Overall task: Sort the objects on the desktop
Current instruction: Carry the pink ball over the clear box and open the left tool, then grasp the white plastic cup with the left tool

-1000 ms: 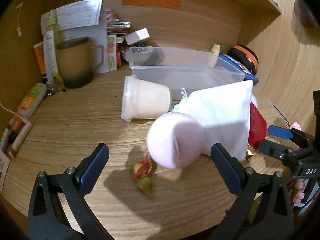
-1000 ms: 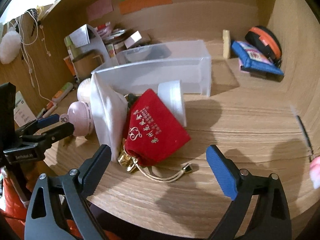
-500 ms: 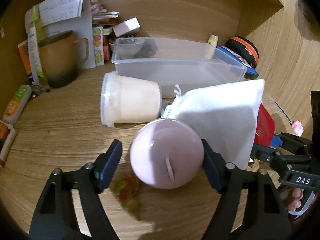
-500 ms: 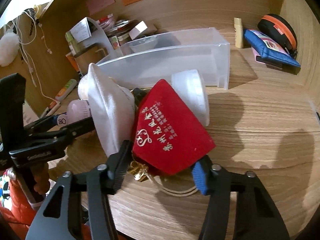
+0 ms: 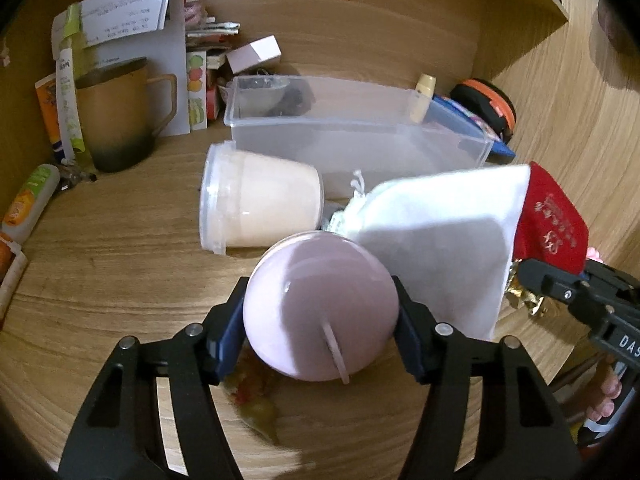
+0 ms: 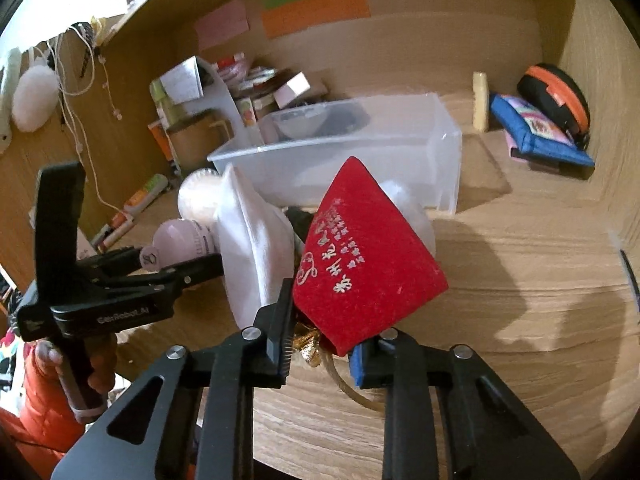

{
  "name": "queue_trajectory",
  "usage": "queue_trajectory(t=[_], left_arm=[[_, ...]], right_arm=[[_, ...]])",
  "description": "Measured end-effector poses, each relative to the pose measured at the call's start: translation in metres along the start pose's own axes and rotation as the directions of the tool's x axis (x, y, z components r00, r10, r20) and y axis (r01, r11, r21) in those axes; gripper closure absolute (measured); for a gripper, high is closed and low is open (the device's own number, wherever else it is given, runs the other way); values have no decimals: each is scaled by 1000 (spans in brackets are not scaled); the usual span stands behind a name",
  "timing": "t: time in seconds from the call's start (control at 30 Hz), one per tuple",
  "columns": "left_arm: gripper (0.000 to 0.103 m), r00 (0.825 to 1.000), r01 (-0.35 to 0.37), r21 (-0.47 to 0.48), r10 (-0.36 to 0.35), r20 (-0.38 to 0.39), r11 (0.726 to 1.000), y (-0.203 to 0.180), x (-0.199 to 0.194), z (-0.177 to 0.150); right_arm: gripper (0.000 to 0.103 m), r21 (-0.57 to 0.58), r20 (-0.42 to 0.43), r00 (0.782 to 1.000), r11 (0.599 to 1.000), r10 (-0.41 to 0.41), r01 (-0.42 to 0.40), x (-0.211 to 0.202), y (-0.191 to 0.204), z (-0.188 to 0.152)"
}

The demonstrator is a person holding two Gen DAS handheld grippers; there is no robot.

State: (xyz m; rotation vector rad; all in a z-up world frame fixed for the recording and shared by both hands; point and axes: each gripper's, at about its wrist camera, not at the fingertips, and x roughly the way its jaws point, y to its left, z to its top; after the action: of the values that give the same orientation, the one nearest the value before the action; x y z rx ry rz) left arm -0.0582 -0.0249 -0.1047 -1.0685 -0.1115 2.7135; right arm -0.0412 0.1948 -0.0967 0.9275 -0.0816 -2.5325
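Observation:
My left gripper [image 5: 320, 340] is shut on a round pink device [image 5: 320, 308], which also shows in the right wrist view [image 6: 176, 242]. My right gripper [image 6: 320, 344] is shut on the neck of a red velvet pouch [image 6: 360, 264] with white lettering; the pouch also shows at the right of the left wrist view [image 5: 552, 228]. A white cloth bag [image 5: 440, 240] leans between the two. A clear plastic bin [image 5: 360, 136] stands behind them on the wooden desk [image 5: 100, 260]. A cream lidded cup [image 5: 256, 200] lies on its side in front of the bin.
A brown mug [image 5: 116, 116], papers and small boxes stand at the back left. Tubes [image 5: 28, 200] lie at the left edge. A blue pouch [image 6: 540, 132] and a black-orange case [image 6: 556, 96] sit at the back right. A small charm [image 5: 256, 404] lies under the left gripper.
Both grippers moved forward and closed: the left on the pink device, the right on the red pouch. The red pouch now stands raised.

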Motion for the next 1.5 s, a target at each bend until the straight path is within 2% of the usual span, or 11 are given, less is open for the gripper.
queue_trajectory(t=[0.47,0.83,1.07,1.33,1.43,1.5], left_arm=[[39,995,8,-27,-5,98,1000,15,-38,21],[39,986,-35,1,34,165,999,20,-68,41],[39,974,-86,24,79,214,996,14,-78,61],[39,964,-84,60,67,256,995,6,-82,92],[40,957,-106,80,80,279,991,3,-82,107],[40,956,-92,91,62,287,992,2,-82,119]], right_arm=[[83,-5,96,995,999,-34,35,-39,-7,22],[83,-41,144,989,998,-40,47,-54,-7,47],[83,-83,161,987,996,-25,39,-52,-4,71],[83,-124,167,986,992,-8,29,-41,-2,100],[83,-138,170,985,990,-9,33,-37,-2,111],[83,-144,170,985,989,-7,32,-33,-3,117]])
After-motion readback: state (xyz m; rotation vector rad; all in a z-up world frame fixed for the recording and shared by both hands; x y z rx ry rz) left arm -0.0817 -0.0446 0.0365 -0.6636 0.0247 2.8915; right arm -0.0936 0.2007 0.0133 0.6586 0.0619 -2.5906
